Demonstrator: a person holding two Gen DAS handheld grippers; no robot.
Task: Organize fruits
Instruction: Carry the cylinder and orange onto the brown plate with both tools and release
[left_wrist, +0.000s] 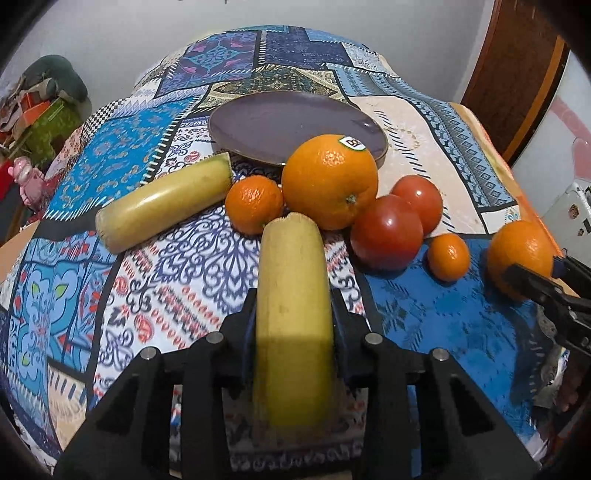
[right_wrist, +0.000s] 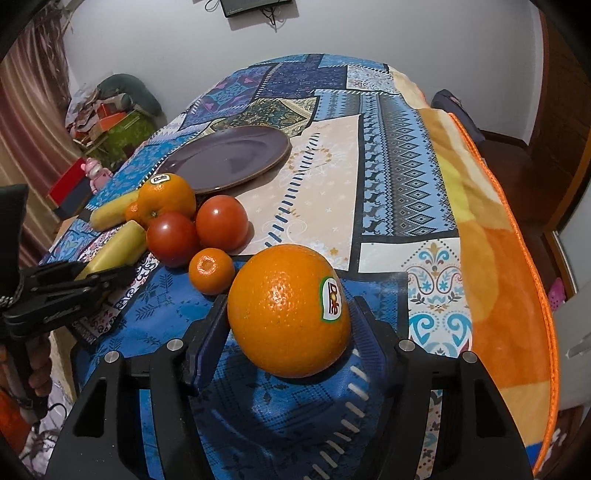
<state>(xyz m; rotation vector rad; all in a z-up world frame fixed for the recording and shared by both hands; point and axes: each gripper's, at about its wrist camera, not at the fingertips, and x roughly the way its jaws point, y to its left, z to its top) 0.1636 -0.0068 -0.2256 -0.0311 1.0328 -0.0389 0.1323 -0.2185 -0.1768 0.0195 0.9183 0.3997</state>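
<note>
Plate (left_wrist: 258, 122) bare; left tool (left_wrist: 295, 317) clamping banana (left_wrist: 293, 314), right tool (right_wrist: 288, 325) gripping orange (right_wrist: 288, 310), remaining fruit heaped beside plate.

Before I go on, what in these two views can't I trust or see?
- Left wrist view: near end of the held banana piece is hidden behind the left gripper.
- Right wrist view: underside of the orange in the right gripper is hidden.
- Right wrist view: small mandarin is mostly hidden behind the stickered orange.
</note>
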